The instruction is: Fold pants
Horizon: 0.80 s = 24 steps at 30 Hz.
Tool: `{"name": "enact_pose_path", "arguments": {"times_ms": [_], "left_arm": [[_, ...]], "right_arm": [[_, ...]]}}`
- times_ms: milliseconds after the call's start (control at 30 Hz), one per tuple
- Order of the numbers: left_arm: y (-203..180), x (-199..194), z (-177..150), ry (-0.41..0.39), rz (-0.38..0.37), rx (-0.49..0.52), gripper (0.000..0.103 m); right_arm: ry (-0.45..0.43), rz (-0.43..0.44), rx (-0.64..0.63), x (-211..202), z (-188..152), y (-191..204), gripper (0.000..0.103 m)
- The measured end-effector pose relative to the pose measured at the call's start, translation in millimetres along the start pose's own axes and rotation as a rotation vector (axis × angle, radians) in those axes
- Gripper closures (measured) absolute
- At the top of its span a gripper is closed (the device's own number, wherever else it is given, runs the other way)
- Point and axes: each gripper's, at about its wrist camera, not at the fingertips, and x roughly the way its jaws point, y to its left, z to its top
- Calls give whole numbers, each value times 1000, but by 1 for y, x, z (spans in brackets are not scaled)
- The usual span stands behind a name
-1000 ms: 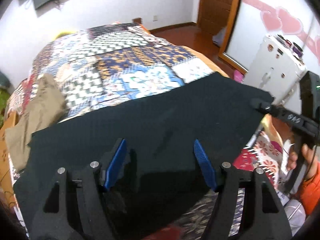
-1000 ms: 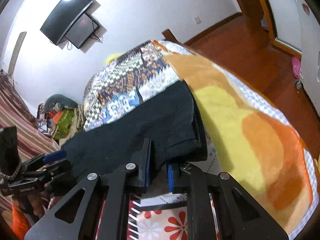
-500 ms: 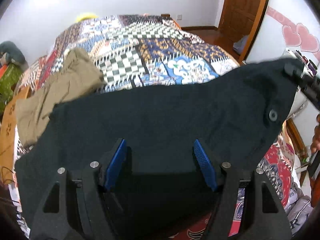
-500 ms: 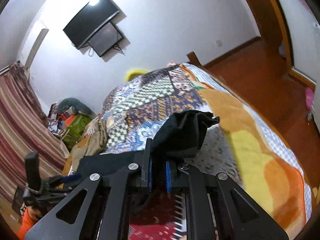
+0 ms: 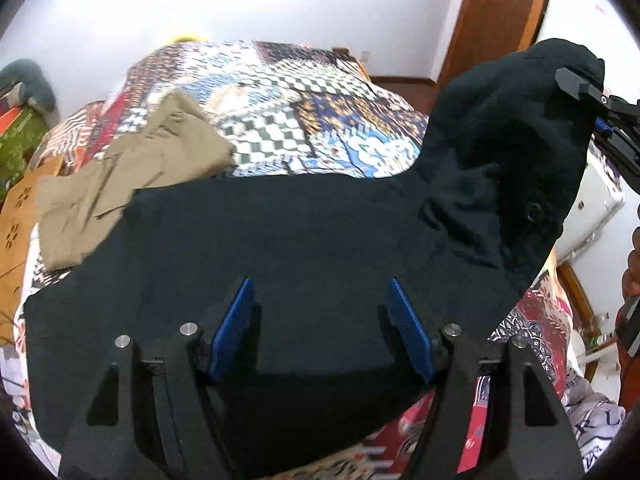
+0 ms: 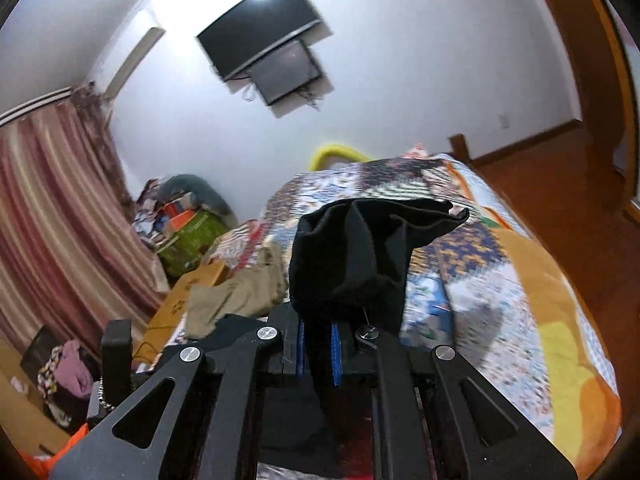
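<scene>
Right tool (image 6: 318, 354) now risen with black pants (image 5: 304, 264) corner to upper right of frame, clamped on it, left tool (image 5: 322, 328) apart above pants spread across patchwork bed (image 5: 280, 92), khaki garment (image 5: 132, 176) at left

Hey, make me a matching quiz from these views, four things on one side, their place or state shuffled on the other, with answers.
Things
1 black pants
2 khaki garment
3 left tongs
4 television

Place or state
A open above dark cloth
B on the wall
C one end lifted by the right tongs
D crumpled on the quilt

Pairs: 1-C, 2-D, 3-A, 4-B
</scene>
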Motion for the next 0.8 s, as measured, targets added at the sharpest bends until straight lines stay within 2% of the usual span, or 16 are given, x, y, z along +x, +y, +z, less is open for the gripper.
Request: {"name": "enact_pose_path", "arguments": {"times_ms": [233,400,533,633,800], "left_arm": [[40,-34,-13,-53,70,-85,34],[68,-57,-27,-90,111,-154,34],[83,-67,-35,-98,139,-194,34],[91,-70,-39,-99,154,-213,34],[93,-76,-41,-107,162,-224,34]], "right_arm": [[62,123,-89,36,-2,45,94],[136,208,-142,69,-15,74,94],[223,252,-163,97,-39,91,94],[329,273,-179,118,-65,99,94],[466,273,-201,137,-91,106,94]]}}
